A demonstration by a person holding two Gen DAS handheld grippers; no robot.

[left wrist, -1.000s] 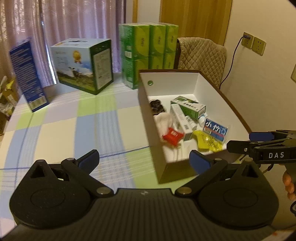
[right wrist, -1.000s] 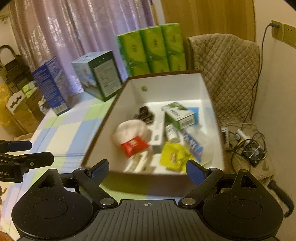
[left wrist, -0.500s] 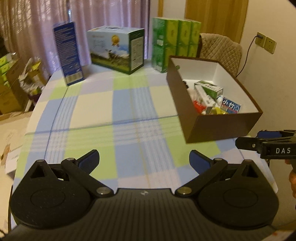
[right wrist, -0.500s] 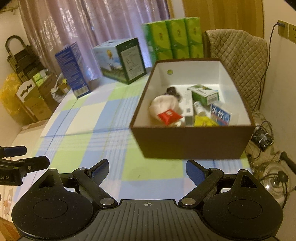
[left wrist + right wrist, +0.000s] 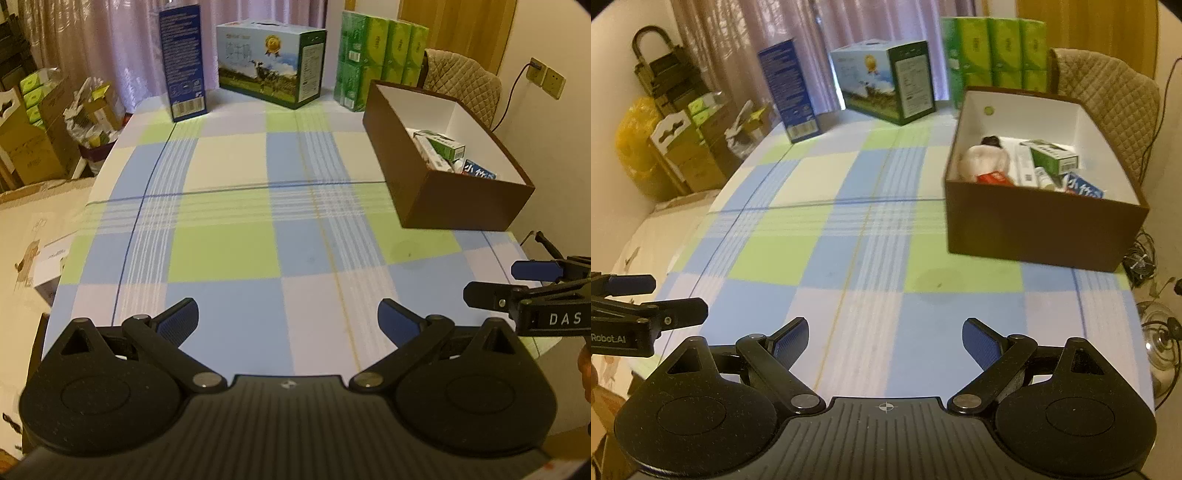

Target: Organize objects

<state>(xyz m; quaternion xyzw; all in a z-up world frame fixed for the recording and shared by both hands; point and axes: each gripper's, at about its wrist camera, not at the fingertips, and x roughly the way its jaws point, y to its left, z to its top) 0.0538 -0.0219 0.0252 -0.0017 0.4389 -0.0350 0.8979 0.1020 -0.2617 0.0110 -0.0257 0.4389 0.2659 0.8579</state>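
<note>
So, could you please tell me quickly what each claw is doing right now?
Left claw: open, holding nothing.
Right claw: open, holding nothing.

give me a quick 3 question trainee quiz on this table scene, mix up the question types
1. True or false: the left gripper is shut on an item from the brown box.
2. Multiple choice: where does the green and white carton lie? A) on the checked tablecloth B) inside the brown box C) on the quilted chair
3. Fill in: the tall box standing upright at the far left of the table is mostly ____ in colour.

Key: 1 false, both it and the right gripper are open and empty. 2 B. 3 blue.
</note>
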